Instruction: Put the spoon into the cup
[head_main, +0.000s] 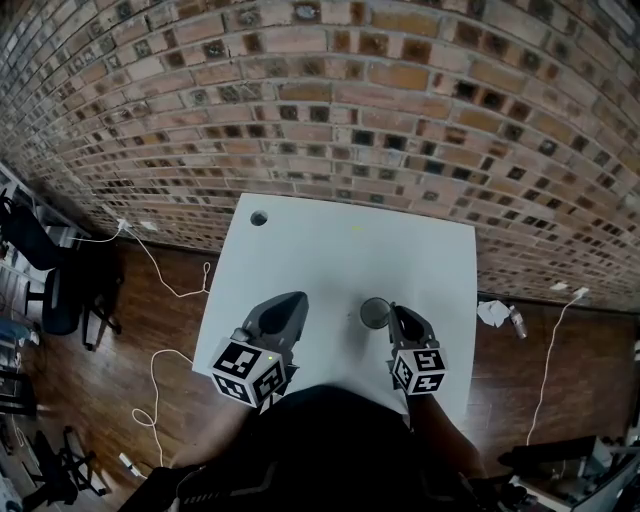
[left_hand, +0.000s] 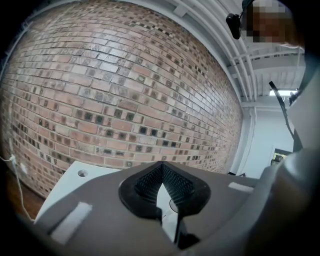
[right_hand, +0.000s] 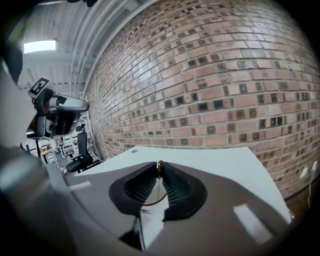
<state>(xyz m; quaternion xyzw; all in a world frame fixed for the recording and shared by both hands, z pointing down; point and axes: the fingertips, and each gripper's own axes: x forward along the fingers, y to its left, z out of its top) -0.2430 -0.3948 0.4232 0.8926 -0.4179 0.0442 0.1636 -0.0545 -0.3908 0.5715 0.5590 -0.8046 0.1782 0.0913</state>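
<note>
A dark glass cup (head_main: 374, 314) stands on the white table (head_main: 350, 250), near its front edge. My right gripper (head_main: 393, 313) is at the cup's right rim. It is shut on the spoon (right_hand: 159, 172), whose brown end sticks out at the jaw tips while its thin stem hangs down towards the cup's rim (right_hand: 148, 202) below. In the right gripper view the spoon's bowl is hidden. My left gripper (head_main: 296, 301) hovers over the table left of the cup, its jaws (left_hand: 162, 166) meeting at the tips with nothing in them.
A brick wall (head_main: 330, 110) rises right behind the table. There is a round hole (head_main: 259, 217) at the table's far left corner. White cables (head_main: 160, 270) and office chairs (head_main: 45, 270) are on the wooden floor at left, and crumpled paper (head_main: 493, 313) lies at right.
</note>
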